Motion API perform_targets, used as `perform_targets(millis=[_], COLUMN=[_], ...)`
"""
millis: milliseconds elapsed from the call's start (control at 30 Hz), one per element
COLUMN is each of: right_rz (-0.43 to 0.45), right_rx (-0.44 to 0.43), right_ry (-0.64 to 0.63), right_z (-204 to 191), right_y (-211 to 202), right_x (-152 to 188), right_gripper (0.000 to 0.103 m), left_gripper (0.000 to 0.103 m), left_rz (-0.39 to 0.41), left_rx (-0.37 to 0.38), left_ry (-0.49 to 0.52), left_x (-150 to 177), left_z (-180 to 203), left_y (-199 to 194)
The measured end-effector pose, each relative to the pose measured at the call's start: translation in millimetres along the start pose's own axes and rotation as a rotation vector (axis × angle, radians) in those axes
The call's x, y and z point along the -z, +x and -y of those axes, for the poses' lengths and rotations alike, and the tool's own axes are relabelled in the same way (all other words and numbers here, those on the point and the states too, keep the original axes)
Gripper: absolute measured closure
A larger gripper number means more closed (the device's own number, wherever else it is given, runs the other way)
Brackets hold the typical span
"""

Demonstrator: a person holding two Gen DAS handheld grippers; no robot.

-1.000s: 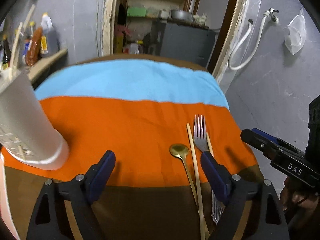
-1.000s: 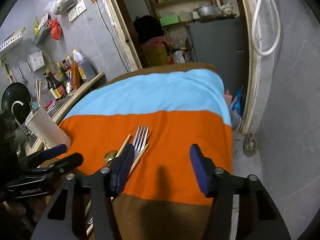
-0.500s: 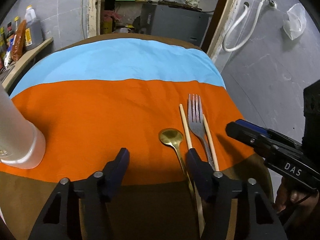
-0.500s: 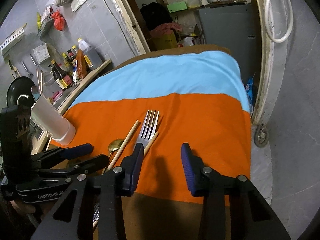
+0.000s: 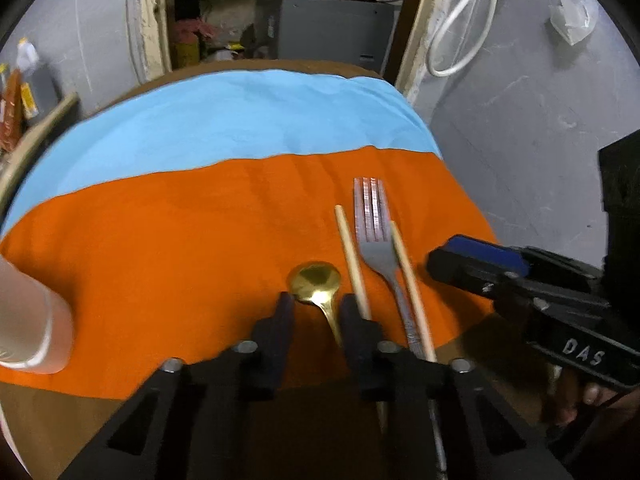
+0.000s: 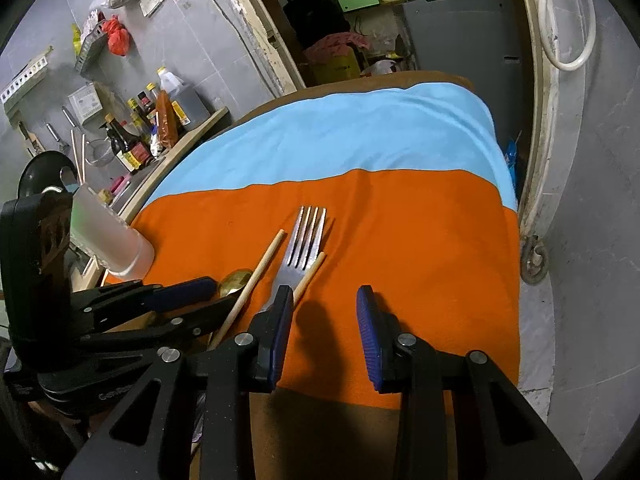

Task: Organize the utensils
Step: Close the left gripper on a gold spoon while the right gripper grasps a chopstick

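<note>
Gripper first: our left gripper [image 5: 316, 308], low in the middle of the left wrist view, has just been drawing its jaws in around the thin neck of the gold spoon [image 5: 318, 280]. The handle runs between them, but we cannot tell whether the pads press on it yet. Left of it, at the frame's left edge, the white holder cup [image 5: 32, 320] stands on the orange cloth [image 5: 180, 240] covering the desk.

Right of the spoon lie a wooden chopstick [image 5: 352, 256], the steel fork [image 5: 376, 232] and a second chopstick [image 5: 408, 280], side by side, tips toward the top of the frame.

We judge the spoon light, stiff and slick, lying flat on soft cloth, so a pinch at the narrow neck could roll or slip; a hold further down the handle would likely sit steadier. The chopsticks look lighter still and apt to roll.

Our right gripper [image 6: 324, 320], low centre in its own view, has also been narrowing, its jaws apart over bare cloth right of the fork, holding nothing.
</note>
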State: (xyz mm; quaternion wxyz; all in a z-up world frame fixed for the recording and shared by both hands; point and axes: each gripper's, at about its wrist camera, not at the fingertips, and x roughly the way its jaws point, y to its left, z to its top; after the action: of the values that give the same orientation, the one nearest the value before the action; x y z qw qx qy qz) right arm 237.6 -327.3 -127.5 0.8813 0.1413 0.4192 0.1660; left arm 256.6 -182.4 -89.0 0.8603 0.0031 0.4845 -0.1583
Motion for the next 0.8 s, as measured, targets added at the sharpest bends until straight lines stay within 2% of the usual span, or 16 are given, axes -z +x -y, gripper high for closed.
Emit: perform_targets(millis=[133,367,567,800], right_rz=[-0.026,-0.085,-0.148,-0.199], right_rx=[-0.024,-0.053,-0.012,0.006], right_ry=[-0.003,-0.002,-0.008,0.040], right_z=[-2.3,-8.4,-20.5,-20.5], right_y=[4.7,20.0,29.7,25.7], right_x=[-0.9,-4.8,-11.9,-5.1], right_gripper=[0.078,0.079,0.079,0.090], left_gripper=[0.096,0.097,0.097,0.097], left_rz=[-0.009,-0.015,-0.038,-0.045], left_rx=[0.028,0.016,0.031,0.037], left_ry=[-0.043,-0.067,-0.115,-0.129], left_x=[1.1,9.4,11.5,12.5], left_z=[-8.6,-22.0,-35.1,-36.7], left_y=[-1.7,-10.8,-14.6,-14.2])
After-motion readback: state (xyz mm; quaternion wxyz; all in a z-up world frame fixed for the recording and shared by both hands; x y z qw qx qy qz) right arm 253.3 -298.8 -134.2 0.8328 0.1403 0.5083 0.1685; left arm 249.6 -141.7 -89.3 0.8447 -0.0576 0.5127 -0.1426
